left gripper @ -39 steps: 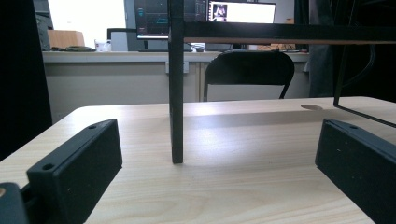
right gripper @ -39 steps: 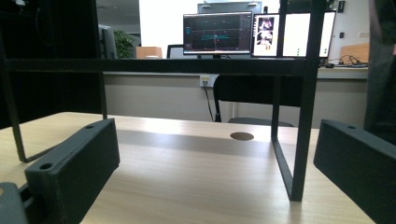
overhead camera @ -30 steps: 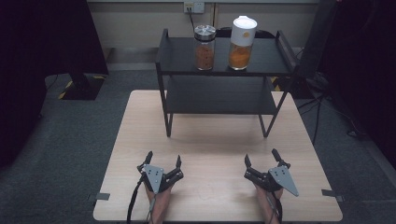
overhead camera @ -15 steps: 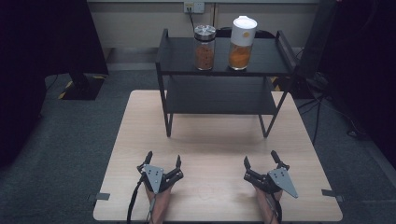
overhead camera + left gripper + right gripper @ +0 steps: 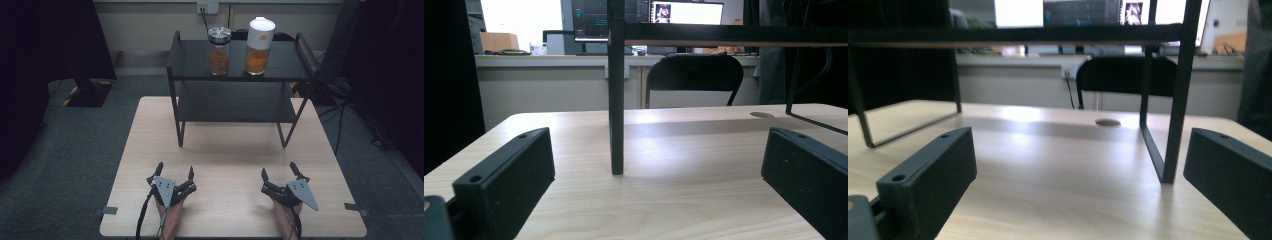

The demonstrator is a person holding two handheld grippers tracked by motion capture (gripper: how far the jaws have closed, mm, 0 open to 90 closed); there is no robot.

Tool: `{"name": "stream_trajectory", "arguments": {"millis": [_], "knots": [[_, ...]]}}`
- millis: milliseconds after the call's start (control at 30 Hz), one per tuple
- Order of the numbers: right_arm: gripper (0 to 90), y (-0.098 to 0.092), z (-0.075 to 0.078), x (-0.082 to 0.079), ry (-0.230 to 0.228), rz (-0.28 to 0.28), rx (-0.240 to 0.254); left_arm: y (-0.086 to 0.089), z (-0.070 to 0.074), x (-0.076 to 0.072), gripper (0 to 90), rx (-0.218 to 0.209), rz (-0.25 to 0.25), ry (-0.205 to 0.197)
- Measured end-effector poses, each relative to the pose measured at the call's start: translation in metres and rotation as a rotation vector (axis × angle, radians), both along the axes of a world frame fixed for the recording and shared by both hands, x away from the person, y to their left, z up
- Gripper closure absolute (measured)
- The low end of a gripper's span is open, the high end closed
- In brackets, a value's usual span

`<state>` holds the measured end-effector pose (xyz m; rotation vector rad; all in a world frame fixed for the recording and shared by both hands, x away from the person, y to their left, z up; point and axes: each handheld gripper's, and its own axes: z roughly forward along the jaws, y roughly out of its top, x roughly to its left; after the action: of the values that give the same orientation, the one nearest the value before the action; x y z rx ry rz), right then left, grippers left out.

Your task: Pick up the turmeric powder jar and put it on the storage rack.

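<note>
A black two-tier metal shelf [image 5: 240, 62] stands at the far half of the wooden table [image 5: 230, 150]. On its top tier sit a glass jar with a silver lid [image 5: 219, 45] and a taller white-lidded container [image 5: 259, 46], both with orange contents. My left gripper [image 5: 174, 173] rests near the front left of the table, open and empty. My right gripper [image 5: 279, 170] rests at the front right, open and empty too. The shelf's front left leg [image 5: 616, 95] stands ahead between the left jaws. The shelf's front right leg [image 5: 1178, 95] stands ahead of the right jaws.
The shelf's lower tier [image 5: 235, 102] holds nothing. Bare tabletop lies between the grippers and the shelf legs. A black chair [image 5: 694, 80] and a desk with monitors [image 5: 649, 12] stand beyond the table. Dark panels flank the table on both sides.
</note>
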<state>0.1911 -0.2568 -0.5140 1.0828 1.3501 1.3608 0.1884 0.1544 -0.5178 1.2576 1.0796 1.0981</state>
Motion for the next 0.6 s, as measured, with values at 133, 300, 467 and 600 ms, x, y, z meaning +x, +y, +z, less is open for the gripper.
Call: {"name": "stream_trajectory", "arguments": {"millis": [133, 300, 467, 600], "knots": [[0.0, 0.0029, -0.0005, -0.0009, -0.003, -0.017, 0.000, 0.0000, 0.0000, 0.0000, 0.2, 0.000, 0.000, 0.000], [0.0, 0.0036, -0.0006, -0.0011, -0.003, -0.021, 0.001, 0.0000, 0.0001, 0.0000, 0.2, 0.001, 0.000, 0.000], [0.0, 0.0038, -0.0006, -0.0012, -0.003, -0.022, 0.001, -0.0001, 0.0000, 0.0000, 0.2, 0.000, 0.001, 0.000], [0.0, 0.0040, -0.0006, -0.0013, -0.003, -0.023, 0.000, -0.0005, 0.0000, 0.0001, 0.2, 0.001, 0.001, 0.000]]}}
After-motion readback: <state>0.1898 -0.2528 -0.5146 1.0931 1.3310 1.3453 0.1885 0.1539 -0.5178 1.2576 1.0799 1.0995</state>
